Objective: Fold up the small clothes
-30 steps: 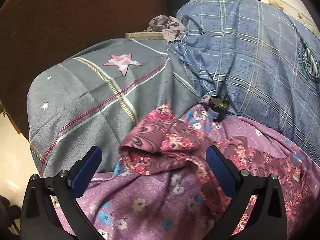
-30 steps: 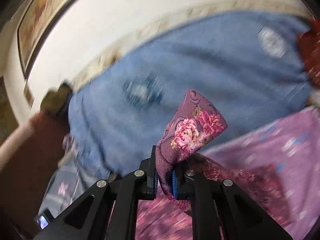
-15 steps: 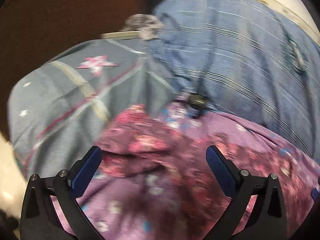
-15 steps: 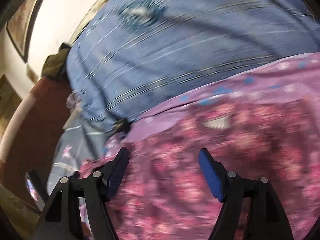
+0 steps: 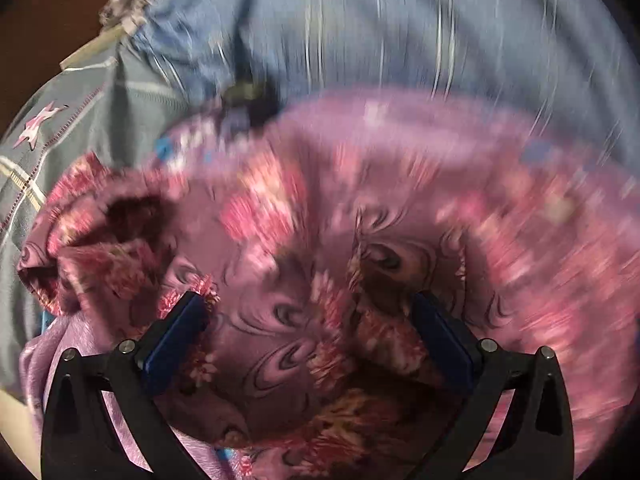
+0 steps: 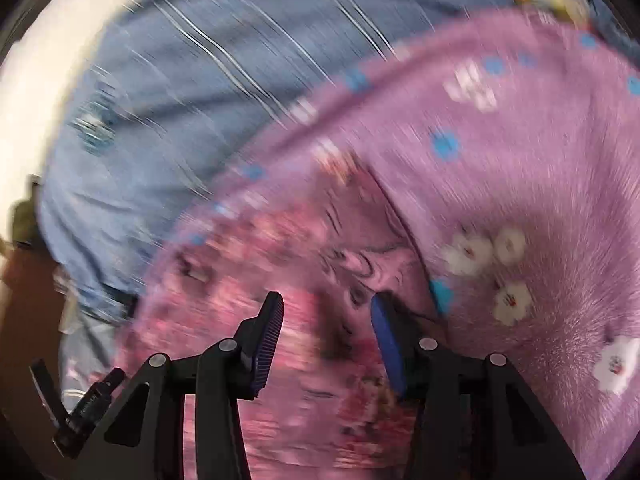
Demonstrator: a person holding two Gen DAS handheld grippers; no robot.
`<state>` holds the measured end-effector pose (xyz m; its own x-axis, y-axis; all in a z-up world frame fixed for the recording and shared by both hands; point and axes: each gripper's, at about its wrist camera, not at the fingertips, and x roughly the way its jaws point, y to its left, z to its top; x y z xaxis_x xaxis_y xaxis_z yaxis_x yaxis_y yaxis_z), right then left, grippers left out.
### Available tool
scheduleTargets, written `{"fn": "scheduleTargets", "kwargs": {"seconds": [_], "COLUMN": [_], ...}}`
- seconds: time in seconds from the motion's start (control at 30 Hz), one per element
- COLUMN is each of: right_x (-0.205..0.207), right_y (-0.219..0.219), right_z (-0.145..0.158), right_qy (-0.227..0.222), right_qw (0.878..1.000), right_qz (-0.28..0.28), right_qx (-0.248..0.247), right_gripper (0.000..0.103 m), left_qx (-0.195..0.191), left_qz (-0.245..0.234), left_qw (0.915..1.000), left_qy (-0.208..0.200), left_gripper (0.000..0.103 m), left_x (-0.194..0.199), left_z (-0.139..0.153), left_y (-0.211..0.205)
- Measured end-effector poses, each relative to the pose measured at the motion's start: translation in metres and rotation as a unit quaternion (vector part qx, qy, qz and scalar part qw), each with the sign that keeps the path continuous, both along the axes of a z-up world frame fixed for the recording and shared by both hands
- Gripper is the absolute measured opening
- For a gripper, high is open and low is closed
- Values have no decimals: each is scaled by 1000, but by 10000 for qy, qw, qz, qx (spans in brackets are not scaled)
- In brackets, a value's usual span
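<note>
I am between grips on the rose-print garment (image 5: 304, 240). My left fingers (image 5: 308, 332) stand wide with its cloth bunched between them. My right fingers (image 6: 326, 336), half open and just closing, straddle its edge, unpinched. Next I need 2 firm pinches.

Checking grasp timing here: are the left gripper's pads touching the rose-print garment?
Cannot tell. In the left wrist view the left gripper stands wide open, low over the rose-print garment; blur hides whether its pads press it.

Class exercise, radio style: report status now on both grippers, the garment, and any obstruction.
Left gripper open, low over rose-print garment. Right gripper jaws just been closing, garment beneath, not pinched. Garment rumpled on lilac flowered cloth. Nothing in the way.
</note>
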<state>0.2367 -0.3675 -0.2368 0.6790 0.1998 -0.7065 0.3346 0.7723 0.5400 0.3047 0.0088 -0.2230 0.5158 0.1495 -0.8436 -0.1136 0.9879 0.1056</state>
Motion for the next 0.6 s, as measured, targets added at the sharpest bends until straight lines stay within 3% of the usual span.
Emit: {"fn": "scheduleTargets", "kwargs": {"seconds": [0.1,0.3,0.33,0.4,0.43,0.53,0.6], "right_x": [7,5,8,21,23,17,10], "right_y": [-2,8,13,21,22,28,27], "right_z": [8,33,32,13,3,13,12], "right_qy": [-45,-819,-723,-86,46,-133,-187], "right_qw": [10000,9963,9968,9988,9988,9979,9981], "right_qz": [70,257,324,448,486,598,578], "right_qx": [-11,68,-78,-151,-39,-203,-118], "right_gripper": [52,54,61,60,59,60,60], "left_qx": [64,144,230,461,501,326,132], "left_qz": [48,-82,-88,0,112,776,1203], "left_qw": [9998,9980,9972,9934,9911,9804,9744], "left_qy": [-157,-610,-713,-1047,-1227,-1780,-1894], "left_gripper": [103,103,103,103,103,103,103], "left_x": [-4,-28,-30,-38,-45,-61,-63], "left_z": [6,30,34,49,57,85,91], "left_y": [-6,-20,-20,-16,-10,27,55]}}
